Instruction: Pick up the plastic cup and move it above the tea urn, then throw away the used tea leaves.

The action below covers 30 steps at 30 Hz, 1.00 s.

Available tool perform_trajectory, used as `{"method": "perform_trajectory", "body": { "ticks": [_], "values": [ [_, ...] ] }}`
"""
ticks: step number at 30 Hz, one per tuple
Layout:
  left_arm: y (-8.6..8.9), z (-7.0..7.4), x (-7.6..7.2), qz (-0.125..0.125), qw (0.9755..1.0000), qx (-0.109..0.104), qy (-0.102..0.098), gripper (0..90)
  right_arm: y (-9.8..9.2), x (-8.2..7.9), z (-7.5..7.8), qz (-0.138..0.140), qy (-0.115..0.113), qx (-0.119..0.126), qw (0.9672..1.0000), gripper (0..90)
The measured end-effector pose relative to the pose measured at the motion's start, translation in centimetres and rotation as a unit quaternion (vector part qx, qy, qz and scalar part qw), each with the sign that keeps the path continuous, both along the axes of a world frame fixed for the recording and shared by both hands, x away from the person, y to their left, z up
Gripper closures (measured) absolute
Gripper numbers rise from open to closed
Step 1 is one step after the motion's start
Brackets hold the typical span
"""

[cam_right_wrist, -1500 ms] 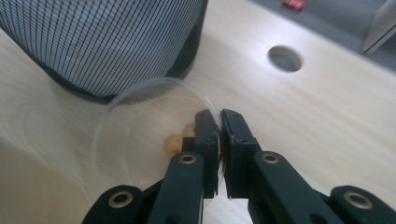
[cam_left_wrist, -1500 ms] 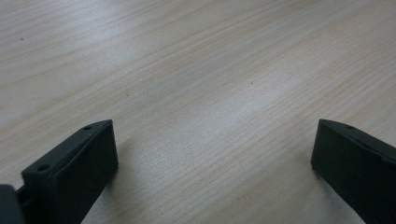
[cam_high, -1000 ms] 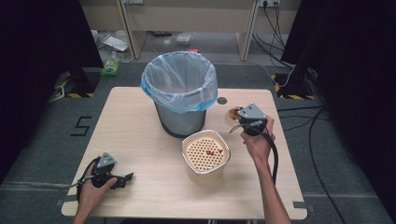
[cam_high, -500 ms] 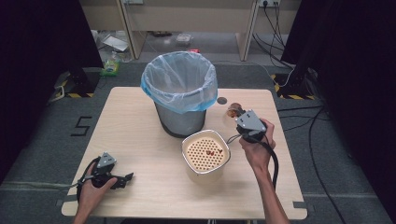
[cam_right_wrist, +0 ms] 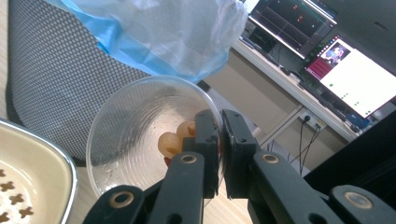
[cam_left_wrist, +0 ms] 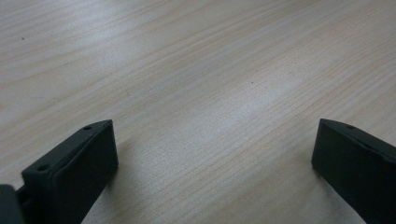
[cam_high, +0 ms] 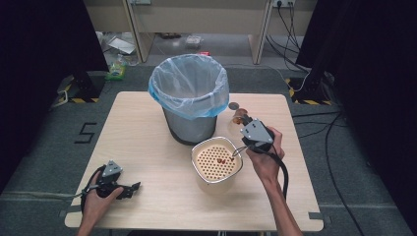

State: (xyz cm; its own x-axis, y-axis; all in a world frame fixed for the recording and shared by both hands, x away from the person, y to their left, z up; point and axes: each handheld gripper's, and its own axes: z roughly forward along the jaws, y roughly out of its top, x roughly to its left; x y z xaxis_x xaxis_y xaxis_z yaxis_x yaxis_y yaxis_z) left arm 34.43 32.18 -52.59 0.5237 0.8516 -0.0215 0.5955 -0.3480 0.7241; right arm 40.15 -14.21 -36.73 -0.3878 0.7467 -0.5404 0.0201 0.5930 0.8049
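Two grippers are at work on the tabletop [cam_high: 147, 123]. At the left, the left gripper [cam_high: 129, 188] lies near the front edge exactly where it lay a second ago, its fingers [cam_left_wrist: 74, 175] spread wide over bare wood, holding nothing. Behind the middle stands the bin [cam_high: 189, 101] with its blue liner, and in front of it the colander [cam_high: 216, 160] with a few scraps inside. At the right, the right gripper [cam_right_wrist: 220, 154] has drifted slightly toward the colander, fingers pinched on the rim of a clear plastic cup [cam_right_wrist: 140, 135] with food bits inside. Judging by that drift, tipping the cup comes next; the bin crowds the cup's far side.
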Motion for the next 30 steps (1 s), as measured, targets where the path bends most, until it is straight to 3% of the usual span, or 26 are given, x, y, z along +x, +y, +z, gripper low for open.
{"method": "perform_trajectory", "body": {
  "ticks": [8,15,18,26,27,28,30],
  "values": [
    [0.0,0.0,0.0,0.000,1.0000,0.000,0.000,0.0,0.5,-0.8,0.2,0.010,-0.015,-0.005,0.9998,86.1],
    [0.0,0.0,0.0,0.000,1.0000,0.000,0.000,0.0,1.2,-2.1,0.5,0.018,-0.042,-0.022,0.9987,86.2],
    [0.0,0.0,0.0,0.000,1.0000,0.000,0.000,0.0,1.6,-2.9,0.5,0.021,-0.064,-0.040,0.9969,86.2],
    [0.0,0.0,0.0,0.000,1.0000,0.000,0.000,0.0,2.5,-4.4,-0.2,0.025,-0.103,-0.078,0.9913,86.5],
    [0.0,0.0,0.0,0.000,1.0000,0.000,0.000,0.0,2.9,-4.7,-0.6,0.026,-0.120,-0.096,0.9878,86.7],
    [0.0,0.0,0.0,0.000,1.0000,0.000,0.000,0.0,2.9,-4.7,-0.6,0.026,-0.120,-0.096,0.9878,86.7],
    [0.0,0.0,0.0,0.000,1.0000,0.000,0.000,0.0,3.5,-5.3,-1.1,0.029,-0.145,-0.124,0.9812,86.8]
  ]
}}
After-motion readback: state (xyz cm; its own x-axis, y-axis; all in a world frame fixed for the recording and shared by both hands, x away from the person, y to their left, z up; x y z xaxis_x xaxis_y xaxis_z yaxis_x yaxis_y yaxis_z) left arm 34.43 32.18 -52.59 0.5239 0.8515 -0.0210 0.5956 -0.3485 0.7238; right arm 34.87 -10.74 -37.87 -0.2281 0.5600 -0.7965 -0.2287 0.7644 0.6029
